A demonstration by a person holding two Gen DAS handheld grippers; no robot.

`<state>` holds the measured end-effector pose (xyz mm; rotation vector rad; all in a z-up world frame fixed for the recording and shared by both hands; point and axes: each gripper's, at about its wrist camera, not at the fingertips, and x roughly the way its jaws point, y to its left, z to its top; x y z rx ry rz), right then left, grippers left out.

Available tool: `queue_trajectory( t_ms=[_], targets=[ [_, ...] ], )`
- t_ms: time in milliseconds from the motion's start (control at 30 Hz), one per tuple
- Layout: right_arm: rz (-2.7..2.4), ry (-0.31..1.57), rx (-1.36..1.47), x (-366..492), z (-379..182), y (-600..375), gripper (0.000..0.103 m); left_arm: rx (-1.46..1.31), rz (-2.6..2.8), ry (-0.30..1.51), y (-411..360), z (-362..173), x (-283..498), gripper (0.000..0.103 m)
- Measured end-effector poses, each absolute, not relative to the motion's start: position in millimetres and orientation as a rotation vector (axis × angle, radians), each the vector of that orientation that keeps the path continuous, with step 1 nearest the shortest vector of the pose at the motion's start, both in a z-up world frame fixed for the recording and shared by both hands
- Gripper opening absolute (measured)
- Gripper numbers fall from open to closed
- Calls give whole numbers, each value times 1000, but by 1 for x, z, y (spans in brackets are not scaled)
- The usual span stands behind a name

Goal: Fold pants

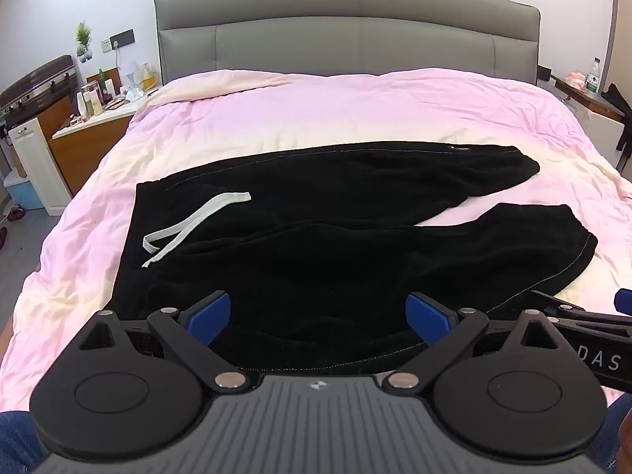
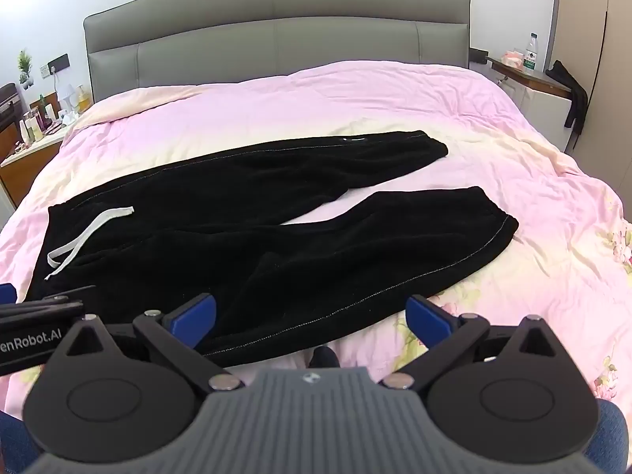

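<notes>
Black pants [image 1: 335, 213] lie flat across a pink bed cover [image 1: 276, 110], waistband at the left with a white drawstring [image 1: 189, 225], both legs stretching right and slightly spread apart. My left gripper [image 1: 318, 314] hovers open above the near edge of the pants by the hip, nothing between its blue pads. My right gripper [image 2: 310, 316] is open too, above the near hem line of the closer leg [image 2: 355, 245], and holds nothing. The same pants [image 2: 256, 213] and drawstring [image 2: 87, 237] show in the right wrist view.
A grey padded headboard [image 1: 347, 39] stands at the far end of the bed. A crowded nightstand [image 1: 98, 106] and a suitcase [image 1: 35, 87] are at the left; another nightstand [image 2: 525, 75] with a water bottle [image 2: 531, 51] is at the right. Bare pink cover [image 2: 513, 158] surrounds the pants.
</notes>
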<state>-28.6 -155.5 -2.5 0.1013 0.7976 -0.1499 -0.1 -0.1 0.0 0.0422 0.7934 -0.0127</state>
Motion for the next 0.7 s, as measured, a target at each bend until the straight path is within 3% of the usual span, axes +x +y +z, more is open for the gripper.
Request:
queue_trajectory(
  t_ms=[700],
  targets=[
    [-149,797,104,-31,-4,-159,98,42,-14,798,0,0,0,103]
  ],
)
